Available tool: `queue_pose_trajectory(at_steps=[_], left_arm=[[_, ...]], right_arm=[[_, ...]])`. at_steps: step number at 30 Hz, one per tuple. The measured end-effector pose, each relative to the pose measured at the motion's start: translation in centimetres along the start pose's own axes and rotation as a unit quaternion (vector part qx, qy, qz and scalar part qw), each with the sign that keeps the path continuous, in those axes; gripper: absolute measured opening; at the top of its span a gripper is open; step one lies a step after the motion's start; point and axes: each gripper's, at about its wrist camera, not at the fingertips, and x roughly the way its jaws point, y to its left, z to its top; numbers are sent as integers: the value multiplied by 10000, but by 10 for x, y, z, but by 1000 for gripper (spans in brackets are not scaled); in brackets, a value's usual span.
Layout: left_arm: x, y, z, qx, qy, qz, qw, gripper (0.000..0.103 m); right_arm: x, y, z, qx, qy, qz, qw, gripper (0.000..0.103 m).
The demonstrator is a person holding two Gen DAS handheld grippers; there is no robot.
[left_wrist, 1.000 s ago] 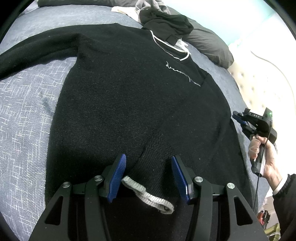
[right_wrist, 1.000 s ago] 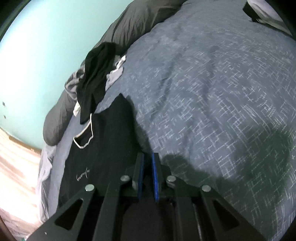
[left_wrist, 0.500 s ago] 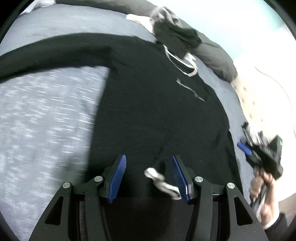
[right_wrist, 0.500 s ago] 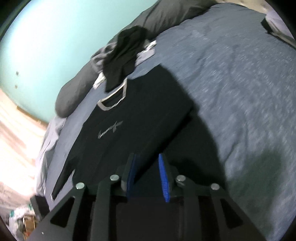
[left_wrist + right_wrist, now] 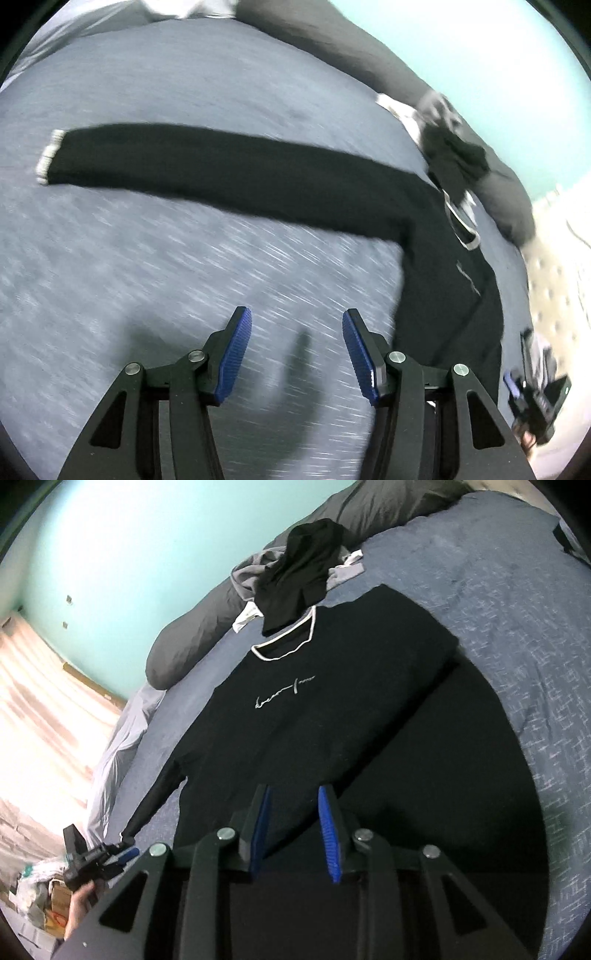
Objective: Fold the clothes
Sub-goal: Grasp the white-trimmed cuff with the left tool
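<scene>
I've got the black knit sweater (image 5: 295, 716) flat on the blue-grey bedspread (image 5: 166, 280), one sleeve (image 5: 221, 173) stretched out; left gripper (image 5: 297, 354) spread and empty, right gripper (image 5: 293, 834) parted, gripping nothing; soft, floppy knit, I'd pinch that pale cuff (image 5: 50, 157)

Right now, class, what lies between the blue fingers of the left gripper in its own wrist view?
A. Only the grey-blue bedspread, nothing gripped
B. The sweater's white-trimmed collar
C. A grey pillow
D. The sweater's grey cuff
A: the left gripper has its fingers apart over bare bedspread, while the black sweater lies off to the right with its sleeve stretched out beyond the fingers.
</scene>
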Motion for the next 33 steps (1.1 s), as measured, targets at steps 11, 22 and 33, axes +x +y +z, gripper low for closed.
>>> queue_pose_trajectory(at_steps=[11, 22, 33], left_arm=[[-24, 94, 52, -614, -244, 790, 9947, 56], [-27, 151, 91, -1208, -531, 1264, 9832, 56], [-10, 163, 101, -1354, -589, 1227, 9814, 56]], right_arm=[[1, -10, -3, 111, -98, -27, 9999, 27], [5, -9, -5, 5, -126, -87, 9999, 27], [3, -9, -3, -14, -225, -146, 9996, 27]])
